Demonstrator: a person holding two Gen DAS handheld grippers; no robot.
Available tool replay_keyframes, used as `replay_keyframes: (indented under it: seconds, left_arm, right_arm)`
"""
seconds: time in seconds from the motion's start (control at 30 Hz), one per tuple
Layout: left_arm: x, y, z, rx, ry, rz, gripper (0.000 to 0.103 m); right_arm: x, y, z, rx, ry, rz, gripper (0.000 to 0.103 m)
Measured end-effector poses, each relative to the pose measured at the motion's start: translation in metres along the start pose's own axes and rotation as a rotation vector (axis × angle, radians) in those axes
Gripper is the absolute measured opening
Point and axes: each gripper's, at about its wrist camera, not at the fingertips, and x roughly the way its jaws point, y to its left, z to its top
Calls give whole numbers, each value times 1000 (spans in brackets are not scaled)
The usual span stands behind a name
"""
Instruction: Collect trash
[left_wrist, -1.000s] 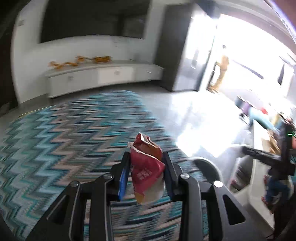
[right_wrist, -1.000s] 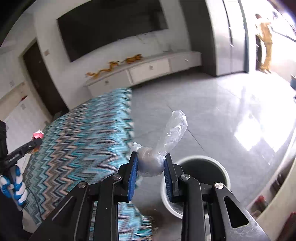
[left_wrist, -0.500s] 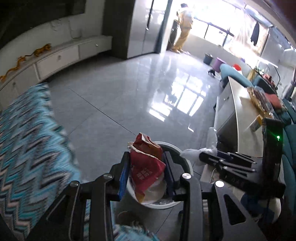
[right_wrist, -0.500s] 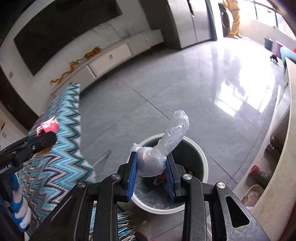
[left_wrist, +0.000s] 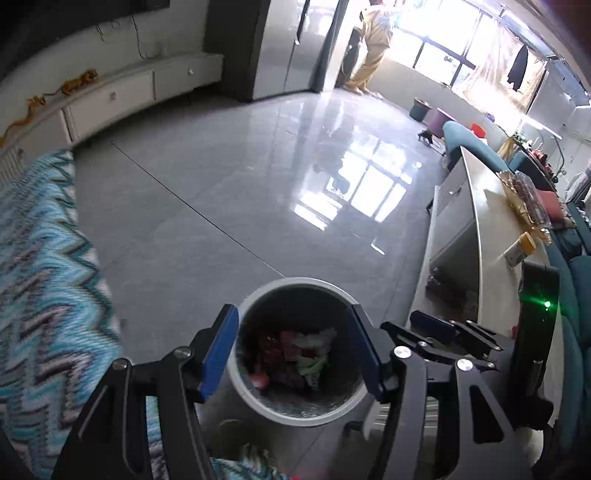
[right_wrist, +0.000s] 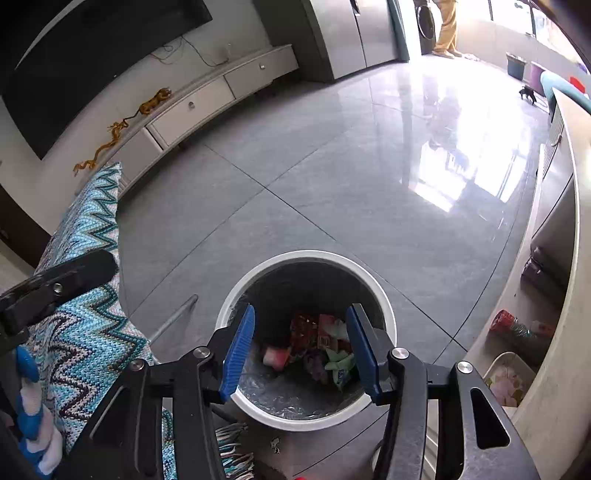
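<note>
A round white trash bin (left_wrist: 295, 284) with a dark liner stands on the grey tile floor; it also shows in the right wrist view (right_wrist: 306, 258). Several crumpled wrappers (left_wrist: 295, 350) lie inside it, red, pink and green, also seen in the right wrist view (right_wrist: 317, 347). My left gripper (left_wrist: 291, 347) is open and empty above the bin. My right gripper (right_wrist: 301, 347) is open and empty above the bin too. The right gripper's body shows at the right of the left wrist view (left_wrist: 450, 336).
A teal zigzag rug (left_wrist: 40, 280) lies left of the bin, with its fringe near the rim (right_wrist: 232, 446). A pale low table (left_wrist: 491, 229) stands to the right, with items on its lower shelf (right_wrist: 517, 332). A white TV cabinet (right_wrist: 207, 99) lines the far wall.
Both grippers opened over the bin. The red wrapper left the left gripper and the clear plastic bag left the right gripper; both grippers are empty now.
</note>
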Motion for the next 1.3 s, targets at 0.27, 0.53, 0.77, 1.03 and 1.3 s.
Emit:
replay_keyframes:
  seconds: [0.27, 0.53, 0.77, 1.03, 1.3]
  left_arm:
    - [-86, 22, -37, 4, -129, 246, 59]
    - [-165, 54, -89, -75, -243, 418, 59]
    - [-217, 81, -128, -148, -363, 582, 73]
    - [-243, 109, -160, -234, -399, 658, 88]
    - [-251, 120, -171, -270, -434, 688, 103]
  right_arm:
    - [-45, 67, -10, -108, -109, 55, 63]
    - [-81, 141, -33, -246, -163, 103, 74]
    - [-106, 184, -55, -345, -207, 110, 84]
    - [-123, 210, -71, -408, -273, 58, 89]
    - [-120, 221, -78, -447, -296, 24, 89]
